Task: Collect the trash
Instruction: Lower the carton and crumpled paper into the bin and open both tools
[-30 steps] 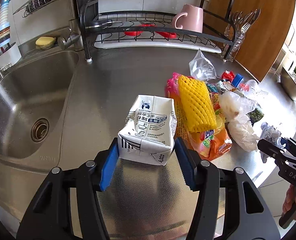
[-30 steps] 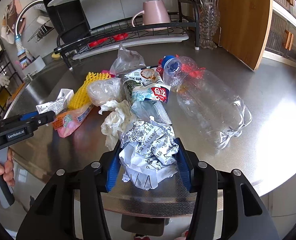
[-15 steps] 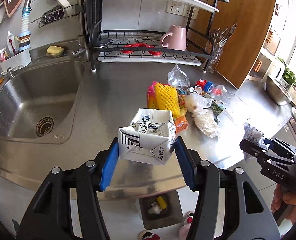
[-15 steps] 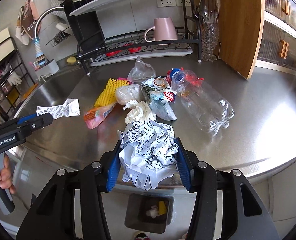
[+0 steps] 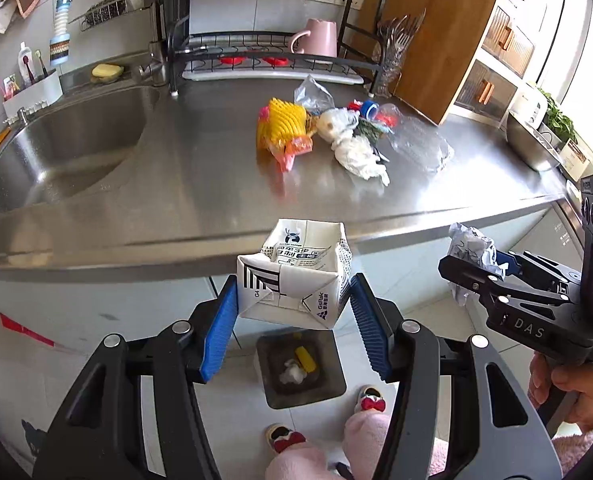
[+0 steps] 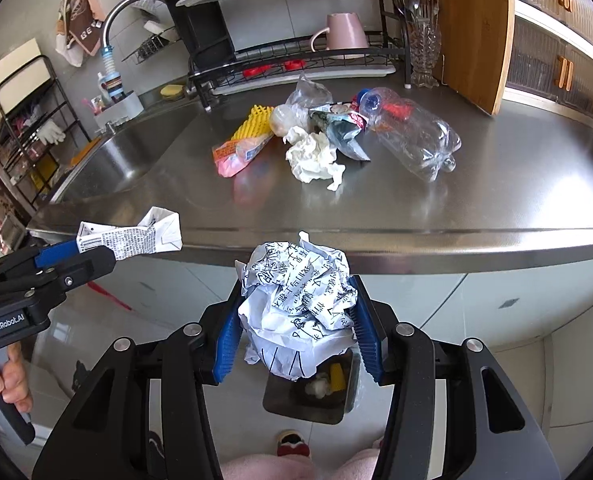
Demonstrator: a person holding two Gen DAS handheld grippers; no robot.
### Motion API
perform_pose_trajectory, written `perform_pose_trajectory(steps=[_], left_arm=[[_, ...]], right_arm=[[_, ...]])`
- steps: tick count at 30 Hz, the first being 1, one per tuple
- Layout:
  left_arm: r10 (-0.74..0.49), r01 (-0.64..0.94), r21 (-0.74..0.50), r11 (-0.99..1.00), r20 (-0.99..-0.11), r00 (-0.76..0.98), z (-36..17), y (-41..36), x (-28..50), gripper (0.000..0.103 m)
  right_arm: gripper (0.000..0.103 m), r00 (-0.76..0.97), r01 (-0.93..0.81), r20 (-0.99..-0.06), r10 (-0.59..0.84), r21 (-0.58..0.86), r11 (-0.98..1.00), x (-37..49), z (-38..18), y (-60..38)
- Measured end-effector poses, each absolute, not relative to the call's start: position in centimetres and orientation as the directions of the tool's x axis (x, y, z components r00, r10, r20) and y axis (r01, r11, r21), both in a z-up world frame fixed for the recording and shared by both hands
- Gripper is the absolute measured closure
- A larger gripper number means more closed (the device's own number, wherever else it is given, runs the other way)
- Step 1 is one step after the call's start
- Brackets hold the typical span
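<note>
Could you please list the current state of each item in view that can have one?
left gripper: shut on milk carton, flattened
right gripper: shut on paper ball, crumpled
trash bin: open, some trash inside
plastic bottle: lying crushed
pink mug: upside down in rack

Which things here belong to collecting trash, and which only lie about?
Job: milk carton, crumpled paper, bin, bottle, tissue, yellow net.
Lying about: pink mug, sponge, cutlery holder, cutting board.
</note>
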State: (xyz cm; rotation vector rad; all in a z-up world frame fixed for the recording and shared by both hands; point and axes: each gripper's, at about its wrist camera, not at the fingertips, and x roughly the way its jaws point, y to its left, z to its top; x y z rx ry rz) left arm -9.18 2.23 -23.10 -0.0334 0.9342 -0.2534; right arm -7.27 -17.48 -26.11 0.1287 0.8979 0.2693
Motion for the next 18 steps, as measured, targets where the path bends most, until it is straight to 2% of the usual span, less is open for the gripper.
perform_pose_trajectory(steps=[6, 18], left_arm=[[-0.243, 0.201, -0.164, 0.966, -0.842, 0.482, -28.0, 1.2, -10.9, 0.05], [-0.219, 0.179, -0.171, 0.969, -0.93, 0.295, -41.4, 0.4, -10.7, 0.05]], right_arm=[[0.052, 0.496, -0.163, -0.819, 0.289, 0.239, 0.957, -8.2, -29.9, -17.8], [0.052, 0.289, -0.048, -0.915, 0.281, 0.279, 0.959, -7.0, -41.9, -17.5]])
